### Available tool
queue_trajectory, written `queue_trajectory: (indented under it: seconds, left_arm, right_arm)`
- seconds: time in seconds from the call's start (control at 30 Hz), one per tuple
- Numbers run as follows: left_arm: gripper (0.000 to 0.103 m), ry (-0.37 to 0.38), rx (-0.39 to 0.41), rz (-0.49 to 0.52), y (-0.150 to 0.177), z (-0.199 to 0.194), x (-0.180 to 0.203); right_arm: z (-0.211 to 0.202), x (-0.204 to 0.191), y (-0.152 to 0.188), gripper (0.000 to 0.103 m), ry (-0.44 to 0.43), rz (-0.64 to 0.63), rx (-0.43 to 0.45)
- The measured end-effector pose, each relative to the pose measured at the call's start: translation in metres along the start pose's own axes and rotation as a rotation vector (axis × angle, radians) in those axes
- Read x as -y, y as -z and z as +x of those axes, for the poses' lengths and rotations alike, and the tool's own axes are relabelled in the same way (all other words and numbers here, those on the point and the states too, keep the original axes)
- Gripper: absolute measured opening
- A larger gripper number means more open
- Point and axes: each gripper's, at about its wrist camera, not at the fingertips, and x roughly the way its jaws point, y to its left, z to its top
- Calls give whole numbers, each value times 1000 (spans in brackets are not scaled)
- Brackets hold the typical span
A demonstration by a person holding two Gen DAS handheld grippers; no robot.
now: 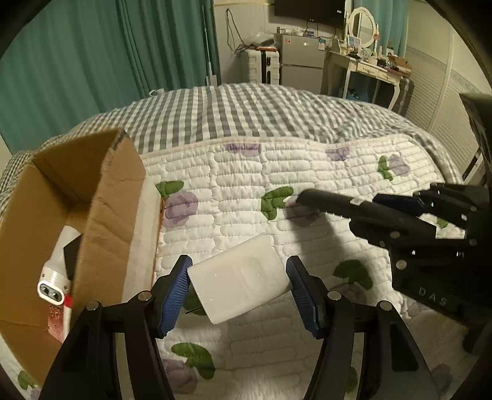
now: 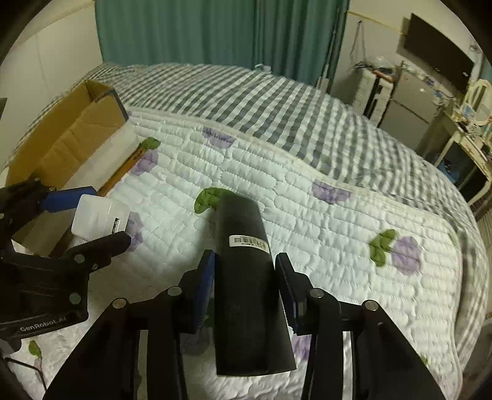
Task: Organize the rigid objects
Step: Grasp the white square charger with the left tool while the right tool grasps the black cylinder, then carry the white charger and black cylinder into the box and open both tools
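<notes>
Black cylinder (image 2: 246, 277) lengthwise between right tool (image 2: 244, 284) fingers, pointing forward.

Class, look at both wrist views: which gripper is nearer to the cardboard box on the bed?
Left. The left gripper, around the white charger, sits right beside the cardboard box. The right gripper, around the black cylinder, is farther out over the quilt.

Green curtain (image 1: 92, 61), wall TV (image 1: 309, 10), small fridge (image 1: 303, 58), vanity table (image 1: 369, 66).
</notes>
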Motion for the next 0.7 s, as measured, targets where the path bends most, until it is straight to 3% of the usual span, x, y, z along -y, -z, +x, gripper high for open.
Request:
queue_trajectory:
  seconds: [0.33,0.63,0.7]
  left_arm:
    - [64,21,40,4,6,-37,-8]
    - [64,36,97,-13,4,-71,-20]
    - [64,37,123,-19,1,-83,-26]
  right_arm:
    - [-30,-31,15,35,41,11,-24]
    - [-81,-52,-1,31,69,13,69]
    - [-94,-57,-7,22,77,11,95]
